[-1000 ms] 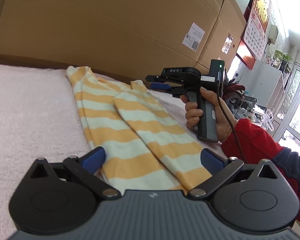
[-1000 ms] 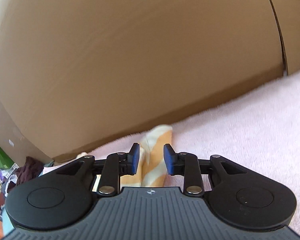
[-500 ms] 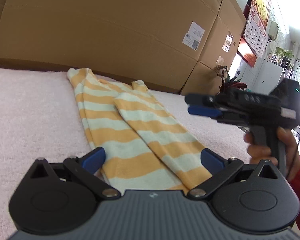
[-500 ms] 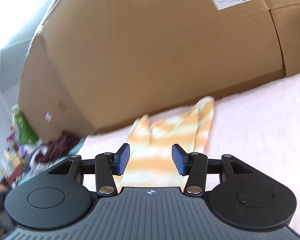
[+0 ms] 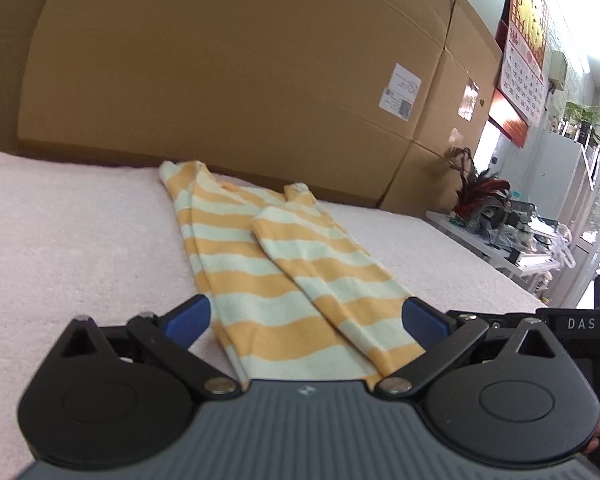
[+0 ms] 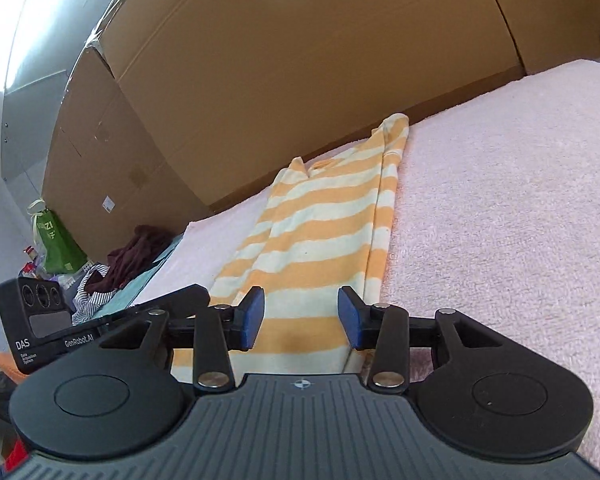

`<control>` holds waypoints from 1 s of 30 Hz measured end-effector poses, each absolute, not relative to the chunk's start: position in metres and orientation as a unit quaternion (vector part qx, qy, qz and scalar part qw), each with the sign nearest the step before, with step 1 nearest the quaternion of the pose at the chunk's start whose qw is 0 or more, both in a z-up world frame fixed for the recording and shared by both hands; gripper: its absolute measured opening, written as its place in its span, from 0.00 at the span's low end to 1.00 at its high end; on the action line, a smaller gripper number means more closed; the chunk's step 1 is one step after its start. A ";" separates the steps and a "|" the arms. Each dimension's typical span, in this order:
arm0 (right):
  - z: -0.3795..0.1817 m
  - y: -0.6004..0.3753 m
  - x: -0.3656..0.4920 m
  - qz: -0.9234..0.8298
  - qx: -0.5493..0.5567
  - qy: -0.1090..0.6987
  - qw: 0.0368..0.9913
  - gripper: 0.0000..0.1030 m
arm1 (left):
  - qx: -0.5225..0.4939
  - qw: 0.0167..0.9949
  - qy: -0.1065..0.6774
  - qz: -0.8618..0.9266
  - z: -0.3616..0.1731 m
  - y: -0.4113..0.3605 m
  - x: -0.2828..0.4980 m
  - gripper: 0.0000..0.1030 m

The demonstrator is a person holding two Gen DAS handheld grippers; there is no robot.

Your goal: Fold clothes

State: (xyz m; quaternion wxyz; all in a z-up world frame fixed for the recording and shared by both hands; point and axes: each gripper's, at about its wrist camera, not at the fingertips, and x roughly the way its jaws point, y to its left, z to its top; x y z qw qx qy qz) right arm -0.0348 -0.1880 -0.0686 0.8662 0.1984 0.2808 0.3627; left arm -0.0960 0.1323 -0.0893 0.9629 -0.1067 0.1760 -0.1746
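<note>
The left gripper (image 5: pixel 306 322) is hovering with its blue pads spread wide, the near hem of the striped garment (image 5: pixel 276 276) lying below and between them with nothing pinched. The right gripper (image 6: pixel 301 318) is standing with its jaws partly apart after just closing in a little; the orange-and-pale-green fabric is lying under the gap, and the pads are not pressing on it. The two tools are sitting side by side at the near end of the cloth, the right one's black body showing at the right edge of the left wrist view, a fingertip curling around it there.

The garment is lying folded lengthwise into a long narrow strip on the pink towel-like surface (image 5: pixel 68 240), running away from the grippers toward the large cardboard boxes (image 5: pixel 228 64) that are standing behind it. A wall calendar (image 5: pixel 526 52) is hanging beyond the boxes, and a heap of dark clothes (image 6: pixel 140 248) is lying off the towel's far left in the right wrist view.
</note>
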 end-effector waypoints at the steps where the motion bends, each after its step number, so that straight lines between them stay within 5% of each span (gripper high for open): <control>1: -0.067 -0.190 -0.039 0.356 0.199 0.279 0.870 0.37 | -0.102 0.967 0.161 -0.170 -0.088 0.133 -0.106 0.98; 17: -0.075 -0.230 -0.108 0.387 0.134 0.267 0.872 0.40 | -0.116 0.951 0.164 -0.235 -0.117 0.157 -0.223 0.99; 30: -0.102 -0.224 -0.120 0.393 0.070 0.271 0.876 0.44 | -0.128 0.938 0.191 -0.260 -0.170 0.156 -0.204 0.98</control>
